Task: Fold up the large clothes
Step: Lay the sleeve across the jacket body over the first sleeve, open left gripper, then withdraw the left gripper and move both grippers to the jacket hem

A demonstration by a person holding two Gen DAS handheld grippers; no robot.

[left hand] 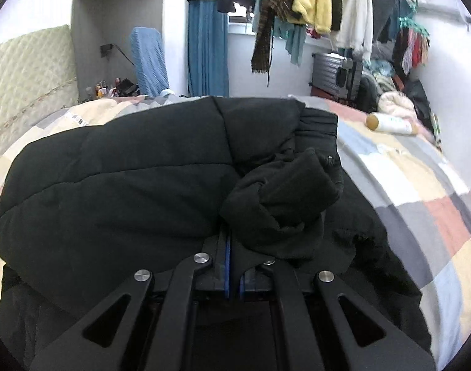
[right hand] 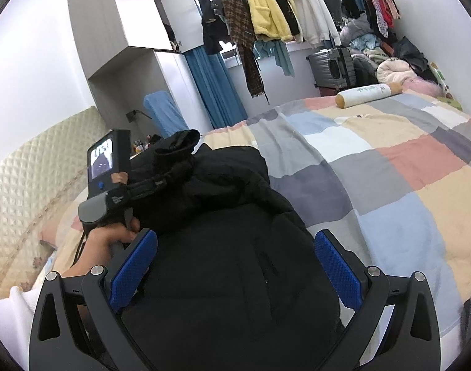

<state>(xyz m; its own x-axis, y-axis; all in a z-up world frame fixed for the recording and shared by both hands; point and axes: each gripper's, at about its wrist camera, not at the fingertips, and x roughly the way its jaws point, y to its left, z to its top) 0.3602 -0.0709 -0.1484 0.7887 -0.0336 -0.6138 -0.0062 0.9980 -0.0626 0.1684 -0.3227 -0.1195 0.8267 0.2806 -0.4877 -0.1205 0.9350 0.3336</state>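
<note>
A large black padded jacket (left hand: 127, 185) lies bunched on the patchwork bed cover (left hand: 421, 191). My left gripper (left hand: 233, 247) is shut on a black sleeve cuff (left hand: 284, 194) and holds it over the jacket body. In the right wrist view the jacket (right hand: 223, 262) fills the lower middle. My right gripper (right hand: 235, 266) is open, its blue pads (right hand: 337, 269) on either side of the jacket, holding nothing. The left gripper (right hand: 173, 173) shows there at the left, holding the sleeve (right hand: 179, 145) raised.
A cylindrical bolster pillow (right hand: 368, 92) lies at the bed's far side, also in the left wrist view (left hand: 390, 123). A quilted headboard (right hand: 34, 170) stands at the left. Hanging clothes (right hand: 266, 9), a grey suitcase (right hand: 331, 65) and a clothes pile (right hand: 390, 61) stand beyond the bed.
</note>
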